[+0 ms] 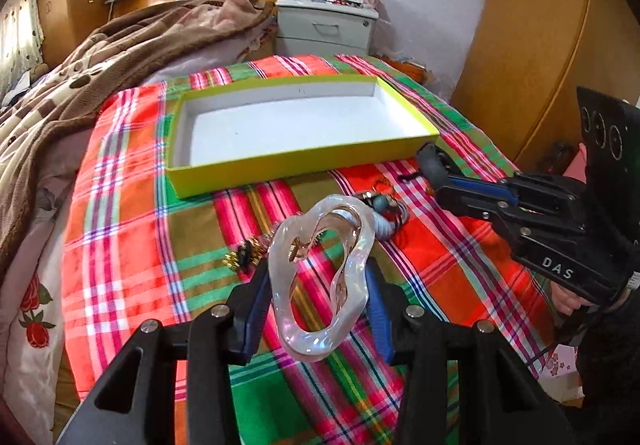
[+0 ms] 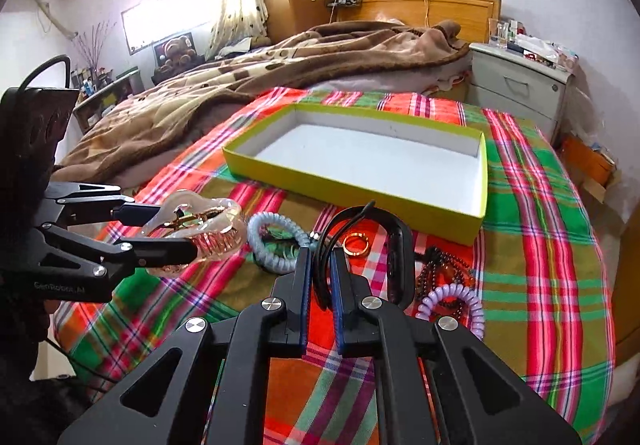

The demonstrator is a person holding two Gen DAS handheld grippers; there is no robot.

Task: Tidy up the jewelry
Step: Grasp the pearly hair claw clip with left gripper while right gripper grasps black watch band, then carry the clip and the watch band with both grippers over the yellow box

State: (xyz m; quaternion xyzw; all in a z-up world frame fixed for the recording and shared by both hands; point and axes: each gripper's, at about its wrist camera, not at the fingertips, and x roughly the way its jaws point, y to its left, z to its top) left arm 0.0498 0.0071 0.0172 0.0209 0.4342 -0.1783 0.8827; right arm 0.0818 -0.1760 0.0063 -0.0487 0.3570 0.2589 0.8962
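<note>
Left hand-held gripper (image 1: 318, 297) clamped on clear hair claw (image 1: 316, 277), held above plaid cloth (image 1: 132, 181) | yellow-green box (image 2: 352, 181) behind, white inside | right hand-held gripper (image 2: 320, 277) clamped on black band (image 2: 396, 257), beside gold ring (image 2: 356, 245)

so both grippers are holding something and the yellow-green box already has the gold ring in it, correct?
Not quite. The box holds nothing; the right wrist view shows the gold ring on the plaid cloth in front of it. Left gripper holds the clear hair claw, right gripper the black band.
</note>
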